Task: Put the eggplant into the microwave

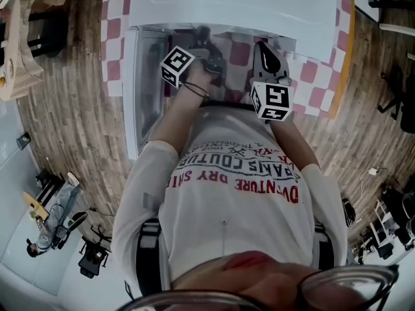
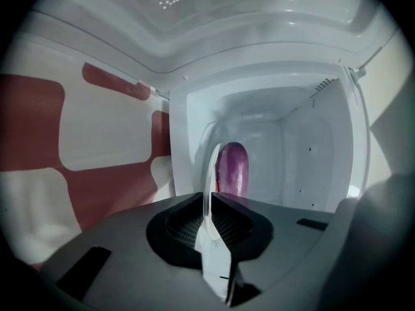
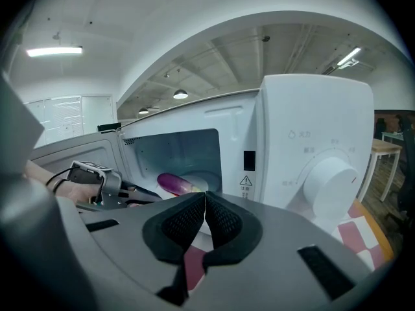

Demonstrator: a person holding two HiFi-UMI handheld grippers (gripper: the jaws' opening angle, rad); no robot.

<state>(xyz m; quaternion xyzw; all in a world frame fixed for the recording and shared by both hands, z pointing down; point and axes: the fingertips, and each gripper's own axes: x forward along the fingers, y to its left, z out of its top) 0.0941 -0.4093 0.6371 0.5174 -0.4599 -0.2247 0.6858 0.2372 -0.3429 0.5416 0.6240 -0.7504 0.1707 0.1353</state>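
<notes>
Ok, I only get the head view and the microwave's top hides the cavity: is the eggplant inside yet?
Observer: Yes. The right gripper view shows the eggplant lying on a white plate inside the microwave.
Operator: Is the left gripper holding anything?
Observer: The left gripper is shut on that plate's rim, which its own view shows edge-on.
Operator: And the right one?
Observer: The right gripper is shut and empty, in front of the microwave.
</notes>
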